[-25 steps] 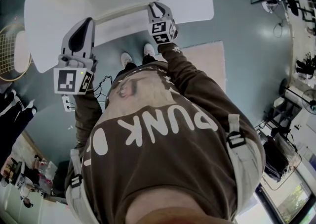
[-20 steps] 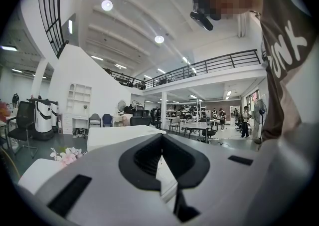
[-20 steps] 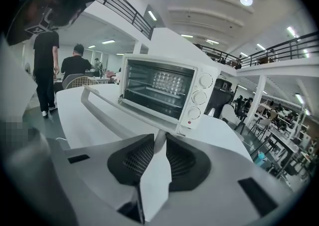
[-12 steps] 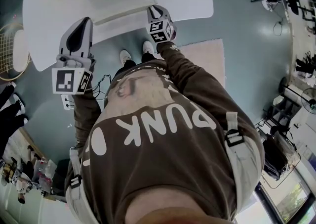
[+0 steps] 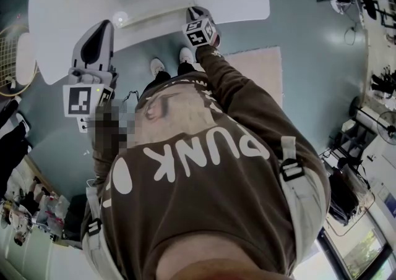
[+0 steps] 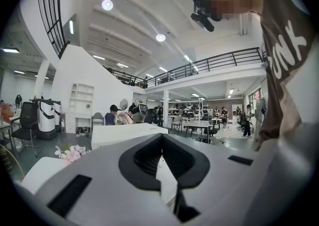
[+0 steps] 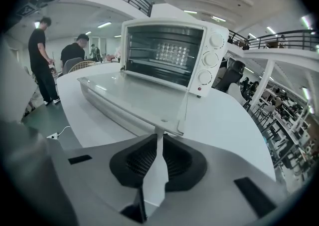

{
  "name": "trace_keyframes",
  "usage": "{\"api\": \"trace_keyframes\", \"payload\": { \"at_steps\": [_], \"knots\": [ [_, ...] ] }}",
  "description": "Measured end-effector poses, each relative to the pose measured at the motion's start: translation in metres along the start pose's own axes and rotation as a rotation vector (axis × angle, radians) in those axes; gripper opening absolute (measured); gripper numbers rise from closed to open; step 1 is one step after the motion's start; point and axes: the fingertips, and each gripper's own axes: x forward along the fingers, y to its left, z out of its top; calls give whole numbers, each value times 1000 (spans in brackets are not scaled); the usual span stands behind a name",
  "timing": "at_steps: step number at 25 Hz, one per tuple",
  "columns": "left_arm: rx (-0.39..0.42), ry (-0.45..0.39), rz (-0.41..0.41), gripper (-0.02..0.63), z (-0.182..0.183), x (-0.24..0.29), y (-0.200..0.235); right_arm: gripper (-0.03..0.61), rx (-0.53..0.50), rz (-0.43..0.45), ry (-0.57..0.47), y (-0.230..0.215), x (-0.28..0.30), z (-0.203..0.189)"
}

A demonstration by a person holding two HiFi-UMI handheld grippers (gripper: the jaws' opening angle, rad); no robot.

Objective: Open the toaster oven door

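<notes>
The white toaster oven stands on a white table, with three knobs on its right side. Its glass door is swung down flat, and the handle bar runs along the door's near edge. My right gripper is shut, its tips touching the right end of that handle; nothing shows pinched between the jaws. In the head view the right gripper reaches over the table edge to the lowered door. My left gripper hangs shut and empty left of the door, aimed across the room.
Pink flowers lie at the table's far left end. Two people stand beyond the table to the left. A wicker chair is at the left, and a pale rug lies beside the person's feet.
The oven door has dropped from half open to lying flat. My right gripper moved forward and lower, staying at the handle's end. The left gripper has barely moved.
</notes>
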Motion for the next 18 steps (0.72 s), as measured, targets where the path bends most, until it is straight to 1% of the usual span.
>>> {"api": "trace_keyframes", "payload": {
  "at_steps": [6,18],
  "knots": [
    [-2,0,4,3,-1,0,2,49,6,8,31,2,7,-5],
    [0,-4,-5,3,5,3,-4,51,-29,2,15,-1,3,-5]
  ]
}}
